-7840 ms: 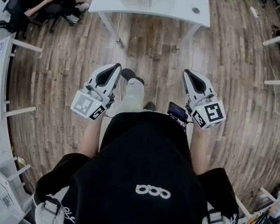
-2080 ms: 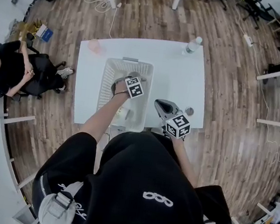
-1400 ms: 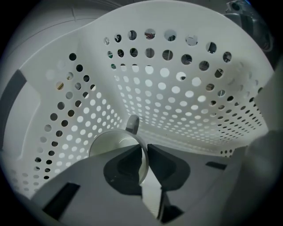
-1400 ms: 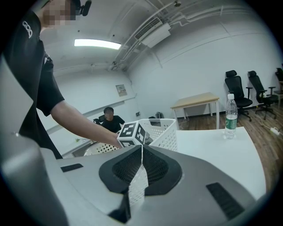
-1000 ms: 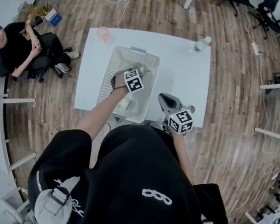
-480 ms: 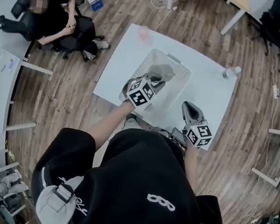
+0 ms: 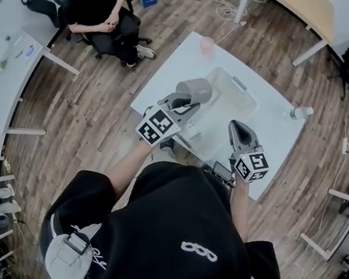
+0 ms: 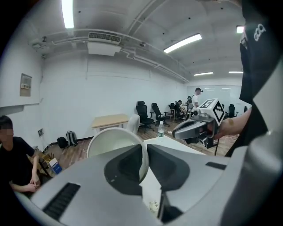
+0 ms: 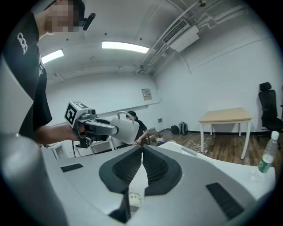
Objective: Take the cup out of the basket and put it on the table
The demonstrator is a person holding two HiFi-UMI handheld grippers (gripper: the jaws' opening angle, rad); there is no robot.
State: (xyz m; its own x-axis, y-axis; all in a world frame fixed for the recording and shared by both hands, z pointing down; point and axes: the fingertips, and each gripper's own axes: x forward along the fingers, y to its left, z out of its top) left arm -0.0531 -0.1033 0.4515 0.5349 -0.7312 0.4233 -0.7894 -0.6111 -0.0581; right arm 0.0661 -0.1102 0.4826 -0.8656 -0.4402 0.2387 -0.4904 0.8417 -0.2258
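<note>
My left tongs (image 8: 144, 155) are pinching the wall of the white cup (image 8: 110, 143) at its rim. My left forearm (image 7: 127, 161) is stretching forward, carrying the cup tipped sideways in the air above the left edge of the basket (image 7: 237, 98). My right tongs (image 9: 141, 155) are hovering fully closed and empty over the tabletop (image 7: 276, 126) beside the basket.

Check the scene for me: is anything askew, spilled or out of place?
Only the cup stands out: the left claw pinches its rim and holds it tipped on its side in the air, beside the basket. Nothing appears spilled, and the basket sits upright on the table.
</note>
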